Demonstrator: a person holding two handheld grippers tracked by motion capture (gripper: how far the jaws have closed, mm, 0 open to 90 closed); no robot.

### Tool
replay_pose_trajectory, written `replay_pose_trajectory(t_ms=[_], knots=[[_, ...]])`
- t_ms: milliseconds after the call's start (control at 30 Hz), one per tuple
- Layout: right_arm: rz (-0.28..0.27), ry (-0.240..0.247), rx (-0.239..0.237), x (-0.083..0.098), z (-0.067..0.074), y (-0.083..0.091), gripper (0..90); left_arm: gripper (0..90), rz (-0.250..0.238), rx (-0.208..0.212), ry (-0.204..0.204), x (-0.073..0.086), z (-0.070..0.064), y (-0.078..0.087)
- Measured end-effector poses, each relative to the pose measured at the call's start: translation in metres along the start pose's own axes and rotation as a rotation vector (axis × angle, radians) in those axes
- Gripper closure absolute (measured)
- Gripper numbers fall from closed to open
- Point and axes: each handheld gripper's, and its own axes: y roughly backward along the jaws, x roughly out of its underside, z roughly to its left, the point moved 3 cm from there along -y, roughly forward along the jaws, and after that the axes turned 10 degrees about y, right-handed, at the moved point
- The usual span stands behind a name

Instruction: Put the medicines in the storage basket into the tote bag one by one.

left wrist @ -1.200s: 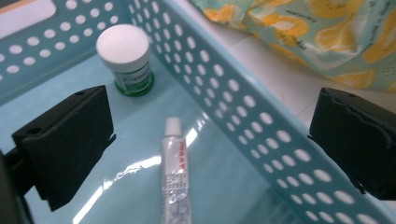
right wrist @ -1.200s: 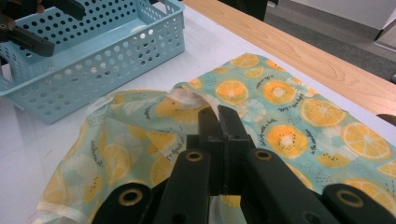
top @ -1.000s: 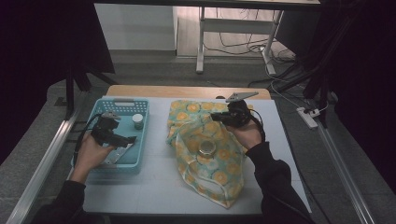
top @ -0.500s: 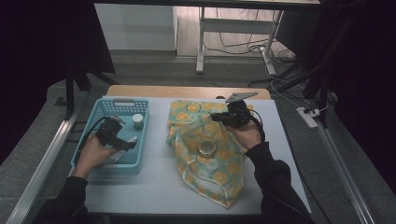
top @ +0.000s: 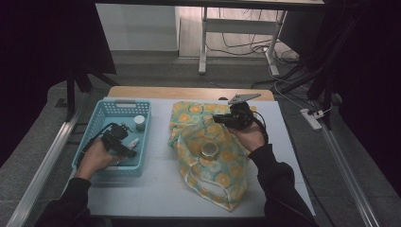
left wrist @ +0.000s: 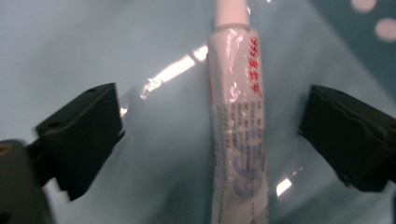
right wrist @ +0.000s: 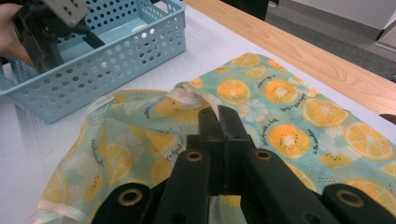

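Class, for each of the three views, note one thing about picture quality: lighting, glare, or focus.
High view: dim, dark surroundings, the table lit evenly. Left gripper view: soft, the tube blurred at close range, bright glare streaks on the basket floor. Right gripper view: the fruit-print cloth sharp and well lit, the near jaws slightly soft.

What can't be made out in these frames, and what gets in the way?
- Tube: left gripper view, print blurred; lower end cut off by the bottom edge.
- Left tongs: high view, too small to tell whether they touch the tube; their jaws have just been closing, tube between them.
- Bag: right gripper view, grip spot hidden behind the right tongs.
- Jar: high view, too small to identify.
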Motion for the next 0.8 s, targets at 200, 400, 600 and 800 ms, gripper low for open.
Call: replay_pose_trajectory(t_ms=[200, 400, 600, 800], knots=[[0.0, 0.001, 0.001, 0.0, 0.0, 0.0, 90.0, 38.8, -0.013, 0.031, -0.007, 0.002, 0.0, 0.005], [0.001, 0.003, 0.001, 0.0, 0.001, 0.0, 90.0, 68.6, -0.014, 0.049, 0.039, 0.006, 0.009, 0.009], [0.0, 0.002, 0.003, 0.0, 0.0, 0.0, 90.0, 70.7, -0.001, 0.034, 0.037, 0.004, 0.008, 0.009], [-0.001, 0.002, 0.004, 0.0, -0.001, 0.001, 90.0, 72.0, -0.019, 0.051, 0.066, 0.005, 0.01, 0.011]])
